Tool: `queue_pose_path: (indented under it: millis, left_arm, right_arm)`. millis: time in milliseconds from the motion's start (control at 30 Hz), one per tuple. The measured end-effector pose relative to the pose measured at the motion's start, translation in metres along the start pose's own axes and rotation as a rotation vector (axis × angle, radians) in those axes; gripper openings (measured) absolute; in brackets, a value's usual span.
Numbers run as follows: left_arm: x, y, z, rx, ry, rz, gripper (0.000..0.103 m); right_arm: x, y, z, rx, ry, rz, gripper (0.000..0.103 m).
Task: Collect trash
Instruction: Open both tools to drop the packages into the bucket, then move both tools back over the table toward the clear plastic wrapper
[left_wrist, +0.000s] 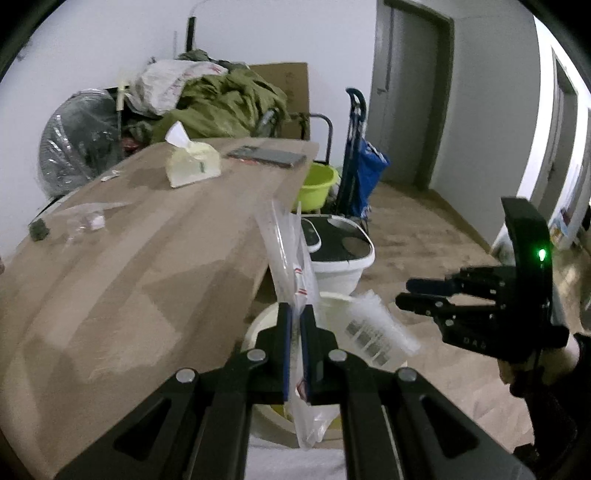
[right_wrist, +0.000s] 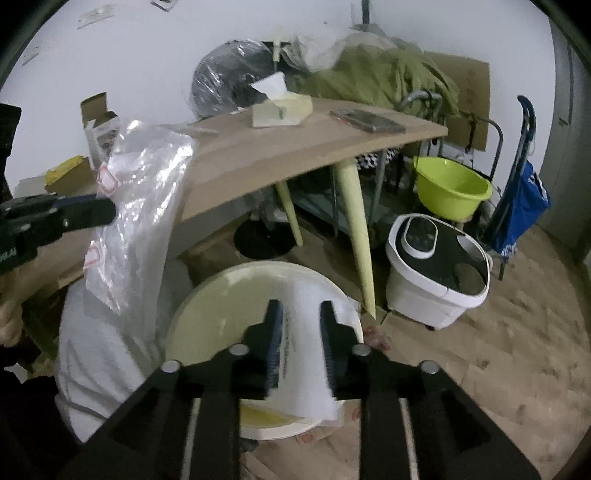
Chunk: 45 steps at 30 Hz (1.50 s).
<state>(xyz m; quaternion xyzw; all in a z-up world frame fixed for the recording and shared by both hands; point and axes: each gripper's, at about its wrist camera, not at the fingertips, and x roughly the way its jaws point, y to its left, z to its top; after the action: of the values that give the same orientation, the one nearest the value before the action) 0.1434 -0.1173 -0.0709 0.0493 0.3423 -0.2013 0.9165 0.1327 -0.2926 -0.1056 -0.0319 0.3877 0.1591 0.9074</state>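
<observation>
Left gripper (left_wrist: 297, 314): jaws clamped on a clear plastic bag (left_wrist: 286, 254), which rises toward 12 o'clock and hangs out below the pads. Right gripper (right_wrist: 299, 314): jaws apart, a white plastic wrapper (right_wrist: 306, 365) lying loose between them, not pressed by either pad. Directly beneath both tools stands a cream round bin (right_wrist: 221, 306), with the wrapper over its rim. At 10 o'clock of the left view extends a wooden table (left_wrist: 129, 258) carrying a tissue pack (left_wrist: 192, 162). At 2 o'clock of the right view sit a white appliance (right_wrist: 436, 266) and a green basin (right_wrist: 450, 188).
</observation>
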Motion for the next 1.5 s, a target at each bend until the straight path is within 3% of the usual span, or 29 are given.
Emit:
queue_pose_path:
  millis: [400, 833, 1100, 1500]
  left_arm:
    - [0.054, -0.023, -0.008, 0.095, 0.148, -0.026, 0.006]
    - [0.098, -0.031, -0.021, 0.089, 0.308, -0.044, 0.015]
    - [0.093, -0.029, -0.018, 0.064, 0.289, -0.069, 0.033]
    - [0.048, -0.016, -0.004, 0.035, 0.178, -0.061, 0.035]
  right_arm:
    - [0.012, -0.021, -0.007, 0.055, 0.034, -0.057, 0.026]
    - [0.006, -0.029, -0.013, 0.072, 0.045, -0.111, 0.026]
    - [0.003, -0.024, -0.014, 0.073, 0.052, -0.126, 0.026]
    - [-0.006, -0.003, 0.003, 0.018, 0.032, -0.131, 0.026]
